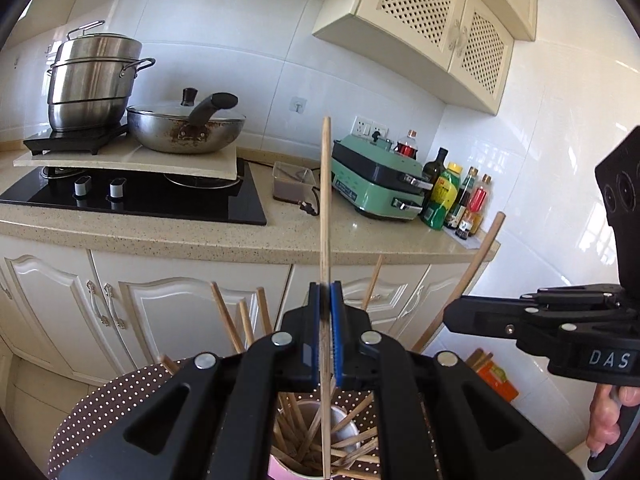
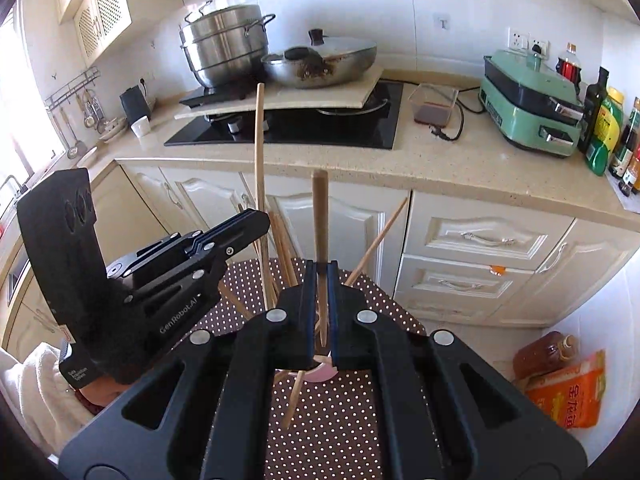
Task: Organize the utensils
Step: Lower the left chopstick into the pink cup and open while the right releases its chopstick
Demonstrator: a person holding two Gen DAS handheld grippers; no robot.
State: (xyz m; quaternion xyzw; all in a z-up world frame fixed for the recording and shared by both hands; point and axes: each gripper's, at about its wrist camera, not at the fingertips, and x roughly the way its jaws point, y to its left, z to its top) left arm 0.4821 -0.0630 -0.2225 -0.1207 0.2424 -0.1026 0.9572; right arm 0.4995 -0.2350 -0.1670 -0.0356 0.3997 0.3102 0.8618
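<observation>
Both grippers are working over a pink cup that is standing on a dotted cloth, with a loose bundle of chopsticks leaning out of it in every direction. The left gripper is clamping one chopstick between closed jaws, holding it near its middle; the stick is standing nearly upright, its upper end rising well above the jaws and its lower end reaching down inside the cup. The right gripper is likewise closed on a second chopstick, gripped low so that the blunt thick end is pointing up and the thin tip is hanging just above the cup rim. In its own view the other gripper is sitting to the left, close beside it. One chopstick is lying on the cloth nearer than the cup, with its far end by the rim. These sticks are looking light, stiff and smooth, probably wood or bamboo, so they are likely to pivot or slide in a narrow pinch; taking hold around the middle, square across the flat pads, is probably giving the steadiest control. Further off, the counter is carrying a stove, pots and a green cooker.
</observation>
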